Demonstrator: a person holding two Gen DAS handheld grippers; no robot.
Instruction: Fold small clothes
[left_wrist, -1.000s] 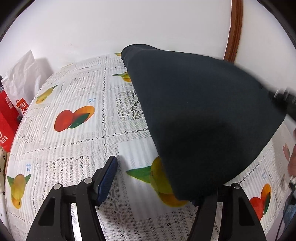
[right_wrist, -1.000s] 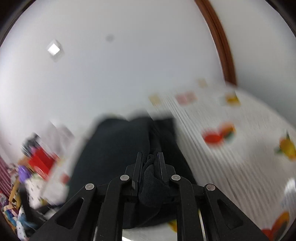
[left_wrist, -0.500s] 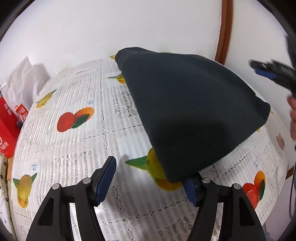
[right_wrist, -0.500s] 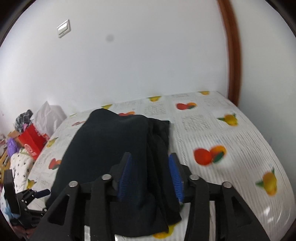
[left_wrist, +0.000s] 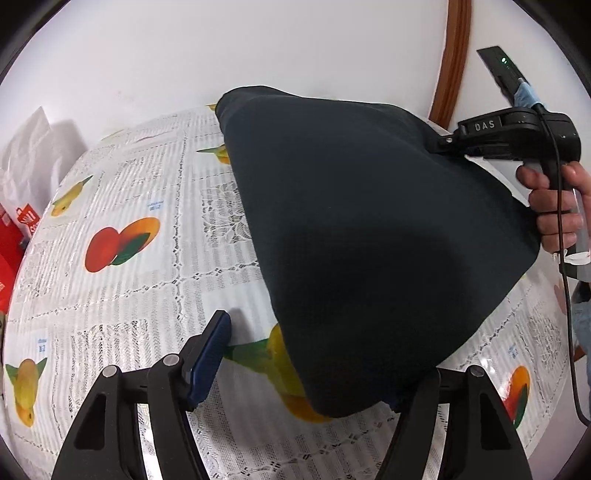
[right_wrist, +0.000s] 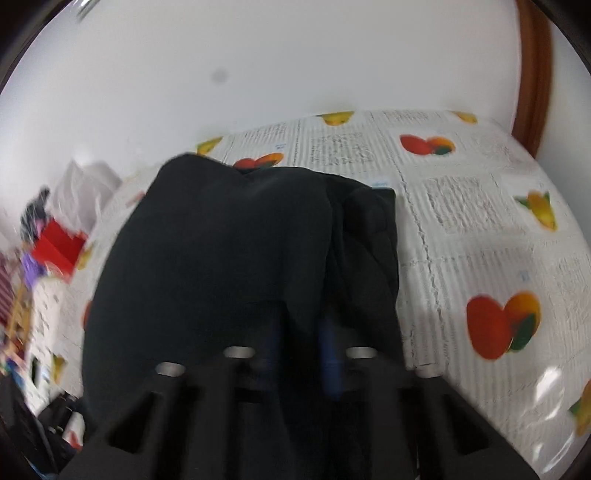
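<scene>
A dark, near-black garment (left_wrist: 369, 221) lies bunched on the fruit-print tablecloth (left_wrist: 129, 295). My left gripper (left_wrist: 310, 358) stands at its near corner, jaws opening. Its left finger (left_wrist: 210, 350) rests apart on the cloth. The garment's corner drapes over the right finger and hides it. A hand (left_wrist: 554, 206) holds my right gripper (left_wrist: 439, 142) at the garment's far right edge. In the blurred right wrist view, the right gripper (right_wrist: 301, 332) is shut with a fold of the dark garment (right_wrist: 221, 258) between its blue pads.
A white bag (left_wrist: 29, 155) and a red bag (left_wrist: 14, 229) stand past the table's left edge. A white wall and a brown frame (left_wrist: 454, 55) lie behind. Bare tablecloth (right_wrist: 480, 229) stretches right of the garment. Blurred clutter (right_wrist: 55, 247) sits at the left.
My right gripper let go of the garment, opened, swung away, then came back and closed on its far right edge. The left gripper barely moved, and the cloth corner again covers its right finger.
</scene>
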